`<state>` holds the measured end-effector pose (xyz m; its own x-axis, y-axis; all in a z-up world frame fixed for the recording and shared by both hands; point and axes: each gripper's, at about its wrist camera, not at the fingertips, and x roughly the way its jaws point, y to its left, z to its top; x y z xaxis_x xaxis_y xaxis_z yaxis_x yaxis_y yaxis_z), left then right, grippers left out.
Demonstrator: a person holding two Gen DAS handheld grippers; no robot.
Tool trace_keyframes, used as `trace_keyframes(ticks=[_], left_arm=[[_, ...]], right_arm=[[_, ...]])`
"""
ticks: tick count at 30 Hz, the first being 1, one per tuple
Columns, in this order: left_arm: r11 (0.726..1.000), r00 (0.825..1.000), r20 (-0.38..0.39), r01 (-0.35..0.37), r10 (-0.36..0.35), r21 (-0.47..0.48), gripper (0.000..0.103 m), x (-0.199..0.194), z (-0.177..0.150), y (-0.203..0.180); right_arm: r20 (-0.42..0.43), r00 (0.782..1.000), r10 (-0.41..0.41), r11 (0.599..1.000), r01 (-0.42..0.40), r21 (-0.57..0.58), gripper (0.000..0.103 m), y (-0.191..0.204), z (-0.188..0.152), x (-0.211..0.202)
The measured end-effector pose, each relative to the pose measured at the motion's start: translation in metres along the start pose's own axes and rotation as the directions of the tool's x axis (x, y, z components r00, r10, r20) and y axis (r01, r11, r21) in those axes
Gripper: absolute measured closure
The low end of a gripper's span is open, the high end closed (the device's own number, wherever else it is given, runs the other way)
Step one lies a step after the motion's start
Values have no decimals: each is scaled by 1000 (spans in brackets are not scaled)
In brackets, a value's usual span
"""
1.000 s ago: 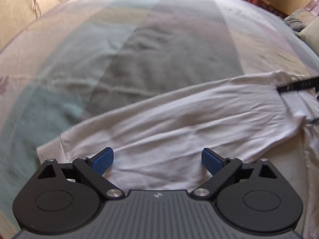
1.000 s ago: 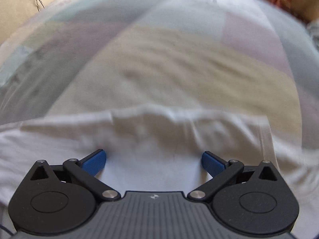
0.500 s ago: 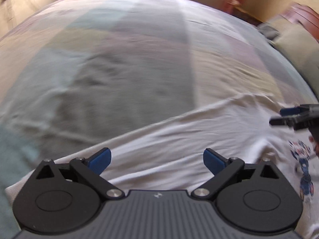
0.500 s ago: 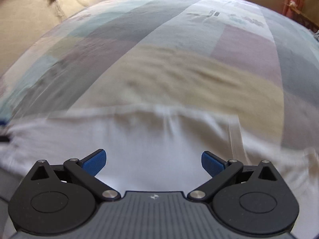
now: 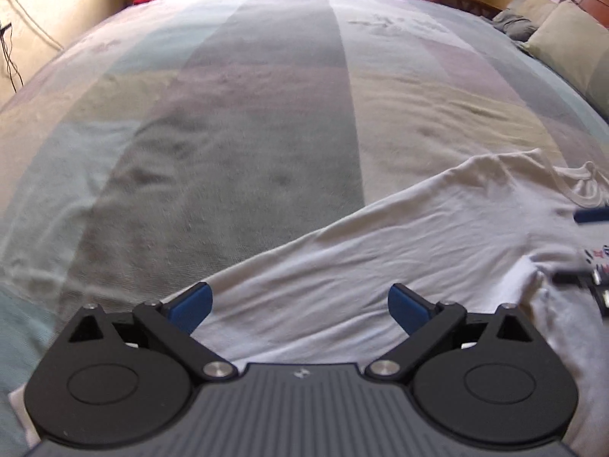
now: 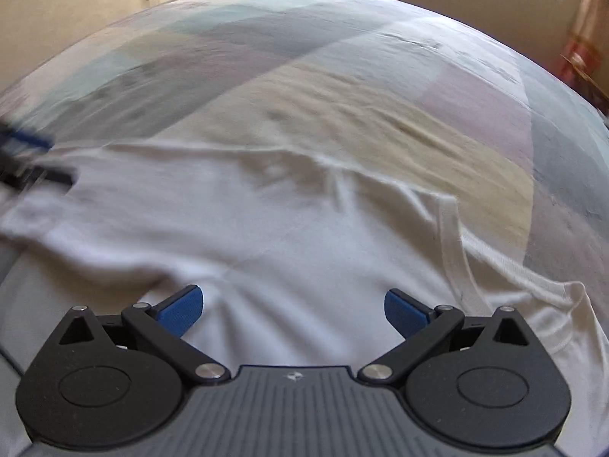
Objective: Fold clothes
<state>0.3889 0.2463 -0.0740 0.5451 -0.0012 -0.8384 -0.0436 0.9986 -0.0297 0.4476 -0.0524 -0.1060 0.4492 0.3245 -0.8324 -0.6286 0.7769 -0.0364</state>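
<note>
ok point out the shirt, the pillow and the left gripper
shirt (image 5: 380,262), left wrist view, on the wrinkled white body fabric
pillow (image 5: 567,42), left wrist view, on its olive face
left gripper (image 5: 300,302), left wrist view, midway between the open blue fingertips

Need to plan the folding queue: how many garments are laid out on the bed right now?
1. A single white T-shirt lies spread on the patchwork bedspread, under both open grippers; its printed front shows at the left view's right edge. More could lie outside either view.

The left gripper (image 5: 298,304) and right gripper (image 6: 293,306) both hang low with jaws spread wide, gripping nothing.
</note>
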Motion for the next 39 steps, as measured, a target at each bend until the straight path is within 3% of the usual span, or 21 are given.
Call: trace_keyframes(ticks=[4, 7, 13, 17, 18, 20, 22, 24, 26, 28, 30, 33, 35, 37, 39], left_arm=[[999, 1000, -12, 5, -6, -36, 5, -11, -4, -1], [999, 1000, -24, 10, -11, -43, 5, -16, -9, -7], [984, 992, -63, 120, -112, 129, 5, -32, -16, -56], [941, 976, -106, 211, -189, 264, 5, -42, -20, -94], [914, 971, -117, 235, -208, 329, 5, -44, -25, -109], [822, 955, -144, 297, -259, 485, 5, -43, -39, -144], [695, 932, -176, 354, -317, 625, 5, -44, -53, -178], [541, 902, -213, 399, -375, 740, 5, -46, -69, -208], [425, 874, -278, 445, -399, 788, 5, -42, -86, -228], [382, 859, -337, 481, -386, 789, 5, -35, -98, -234], [400, 857, -370, 499, -358, 769, 5, -30, -110, -224], [434, 868, -363, 486, -337, 759, 3, -38, -127, -197], [444, 876, -390, 481, -284, 756, 3, -44, -132, -186], [478, 880, -414, 475, -234, 739, 5, -47, -126, -184], [470, 889, -378, 458, -258, 755, 5, -56, -122, -188]], right_arm=[[-16, 995, -100, 993, 99, -67, 0, 38, -21, 4], [30, 994, -107, 990, 110, -86, 0, 66, -13, 7], [54, 998, -35, 991, 41, -127, 0, 46, -14, -21], [-7, 1000, -16, 995, 15, -98, 0, -6, -66, -57], [-36, 999, 2, 996, -5, -91, 0, -21, -82, -65], [-97, 994, 48, 991, -60, -120, 0, -46, -114, -80], [-138, 987, 85, 982, -106, -158, 0, -66, -141, -93], [-171, 978, 123, 971, -154, -185, 0, -81, -164, -105], [-187, 971, 152, 963, -188, -195, 0, -89, -178, -108], [-183, 969, 165, 963, -199, -184, 0, -94, -191, -106], [-150, 973, 173, 965, -199, -174, 0, -98, -203, -108], [-89, 981, 173, 962, -188, -200, 0, -102, -221, -117], [-84, 983, 162, 964, -176, -198, 0, -106, -227, -121], [-115, 984, 136, 967, -157, -201, 0, -106, -226, -126], [-96, 982, 161, 960, -179, -215, 0, -98, -221, -138]])
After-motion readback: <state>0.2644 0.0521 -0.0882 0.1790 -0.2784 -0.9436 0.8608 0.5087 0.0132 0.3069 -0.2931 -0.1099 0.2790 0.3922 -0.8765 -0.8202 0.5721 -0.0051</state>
